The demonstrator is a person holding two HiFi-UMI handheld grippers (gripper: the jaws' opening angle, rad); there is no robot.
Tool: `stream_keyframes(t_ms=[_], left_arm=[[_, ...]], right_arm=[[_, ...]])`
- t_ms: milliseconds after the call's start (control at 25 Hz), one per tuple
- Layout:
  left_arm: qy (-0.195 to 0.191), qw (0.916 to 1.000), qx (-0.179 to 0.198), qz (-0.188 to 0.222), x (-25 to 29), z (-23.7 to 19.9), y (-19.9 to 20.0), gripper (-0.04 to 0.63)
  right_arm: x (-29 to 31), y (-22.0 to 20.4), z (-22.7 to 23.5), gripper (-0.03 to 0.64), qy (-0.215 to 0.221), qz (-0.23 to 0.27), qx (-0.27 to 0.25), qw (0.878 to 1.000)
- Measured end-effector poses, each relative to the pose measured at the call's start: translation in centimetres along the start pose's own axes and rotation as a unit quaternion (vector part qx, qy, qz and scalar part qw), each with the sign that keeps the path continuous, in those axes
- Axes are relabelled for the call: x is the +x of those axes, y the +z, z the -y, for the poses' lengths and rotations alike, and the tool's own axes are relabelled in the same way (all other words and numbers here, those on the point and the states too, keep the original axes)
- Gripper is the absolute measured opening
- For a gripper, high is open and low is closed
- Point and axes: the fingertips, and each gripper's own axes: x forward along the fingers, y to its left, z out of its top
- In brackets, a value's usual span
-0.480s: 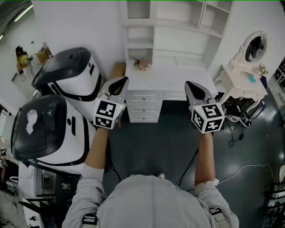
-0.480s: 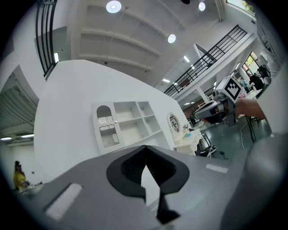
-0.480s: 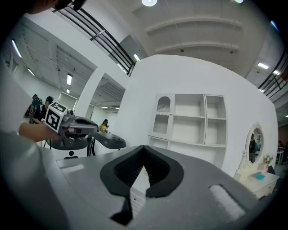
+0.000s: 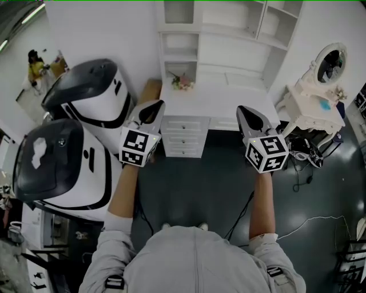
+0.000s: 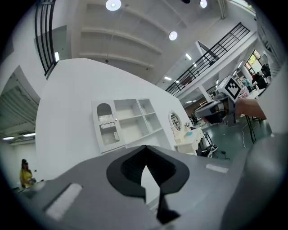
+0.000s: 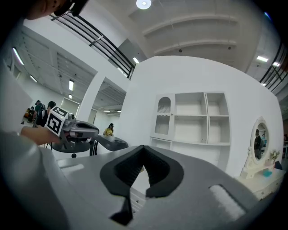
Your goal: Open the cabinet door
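The white cabinet (image 4: pixel 217 34) stands ahead on a desk, with open shelves and one arched glass door (image 4: pixel 179 11) at its upper left. That door is shut, as the left gripper view (image 5: pixel 107 128) and the right gripper view (image 6: pixel 165 116) both show. My left gripper (image 4: pixel 153 106) is held level before the desk's left end, shut and empty. My right gripper (image 4: pixel 246 110) is level before the desk's right part, also shut with nothing in it. Both are well short of the door. The jaws meet in the left gripper view (image 5: pixel 145 148) and in the right gripper view (image 6: pixel 143 148).
Two large white and black pods (image 4: pixel 86 91) (image 4: pixel 57 163) stand to the left. A white vanity table with an oval mirror (image 4: pixel 320 86) stands to the right. Flowers (image 4: pixel 182 82) sit on the desk top above the drawers (image 4: pixel 183 137). Cables (image 4: pixel 311 220) lie on the dark floor.
Both grippers hold their places and stay shut. Only the head view has shifted a little.
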Motion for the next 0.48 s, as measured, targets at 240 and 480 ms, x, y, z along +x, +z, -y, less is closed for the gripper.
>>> stream_keyframes(t_ms=[240, 480], left_arm=[[0.008, 0.9999, -0.001, -0.010, 1.4, 1.3, 0.2, 0.017], [0.026, 0.9996, -0.003, -0.014, 3.5, 2.6, 0.5, 0.017]], right_arm=[[0.2, -0.6, 2.3, 0.002, 0.010, 0.003, 0.012, 1.000], [0.3, -1.8, 5.1, 0.002, 0.026, -0.002, 0.015, 1.000]])
